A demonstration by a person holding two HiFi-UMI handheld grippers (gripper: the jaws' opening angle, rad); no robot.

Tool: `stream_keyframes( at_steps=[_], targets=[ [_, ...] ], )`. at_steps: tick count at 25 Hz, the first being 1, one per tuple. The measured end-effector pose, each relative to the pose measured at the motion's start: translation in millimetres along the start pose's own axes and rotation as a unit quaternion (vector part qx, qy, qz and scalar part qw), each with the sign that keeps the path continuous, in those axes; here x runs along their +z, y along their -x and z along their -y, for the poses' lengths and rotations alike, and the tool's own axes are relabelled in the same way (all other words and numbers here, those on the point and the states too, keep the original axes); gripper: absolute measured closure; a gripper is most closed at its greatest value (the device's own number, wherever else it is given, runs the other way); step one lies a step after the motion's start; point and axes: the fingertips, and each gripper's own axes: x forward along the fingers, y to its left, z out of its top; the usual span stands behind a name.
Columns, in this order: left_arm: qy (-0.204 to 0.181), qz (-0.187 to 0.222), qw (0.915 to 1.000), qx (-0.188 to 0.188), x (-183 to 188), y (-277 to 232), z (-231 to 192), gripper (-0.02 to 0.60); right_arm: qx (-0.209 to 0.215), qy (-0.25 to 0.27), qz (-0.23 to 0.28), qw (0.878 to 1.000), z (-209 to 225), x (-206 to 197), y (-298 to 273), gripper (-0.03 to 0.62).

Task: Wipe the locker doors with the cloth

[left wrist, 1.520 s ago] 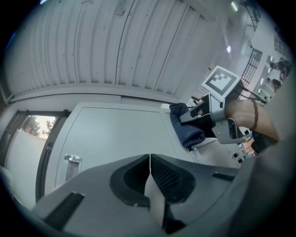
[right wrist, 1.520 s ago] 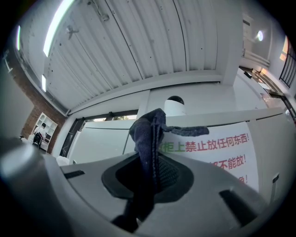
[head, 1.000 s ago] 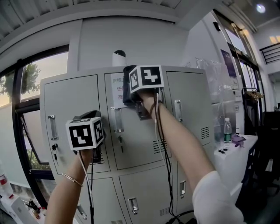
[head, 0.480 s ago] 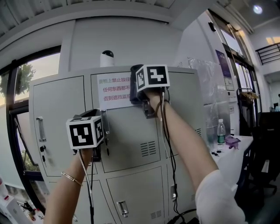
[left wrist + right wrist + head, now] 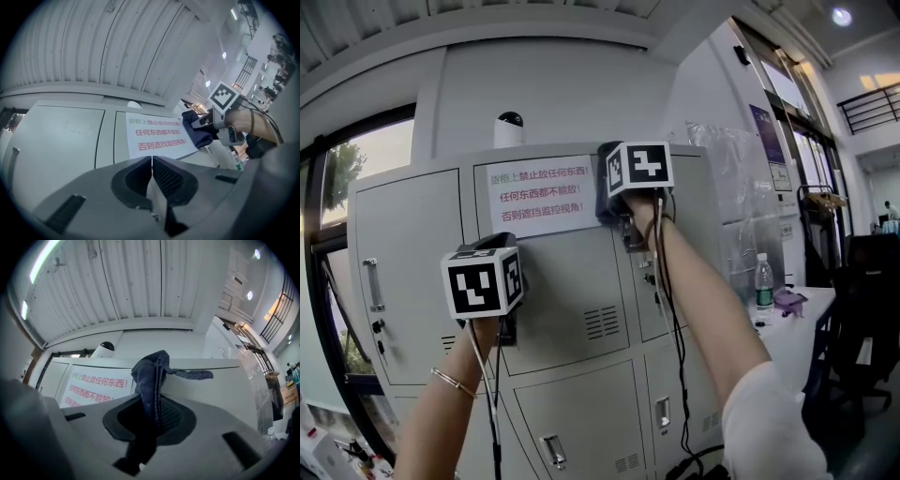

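The right claw is clamped on the dark blue cloth, high on the grey locker doors just beside a paper notice. The left claw is closed (nothing in it) and sits lower. To the right, a white surface carries a bottle.

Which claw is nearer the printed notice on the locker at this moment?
Right. The right claw, shut on the cloth, is up at the notice's right edge; the left claw, shut and empty, hangs lower, below the notice's left end.
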Motion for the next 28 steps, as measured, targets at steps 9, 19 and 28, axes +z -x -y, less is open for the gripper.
stream_keyframes(
  at_steps=[9,19,28],
  targets=[
    [0.009,-0.001,1.0000,-0.001,2,8,-7,0.569,-0.016,0.005,-0.001,1.000,4,-1,7,0.548],
    [0.016,-0.009,0.9998,0.001,-5,39,-38,0.569,0.000,-0.015,0.016,1.000,-44,14,38,0.548],
    [0.015,-0.029,0.9992,0.023,-18,97,-119,0.571,0.056,-0.033,0.007,0.998,-167,3,47,0.548]
  ],
)
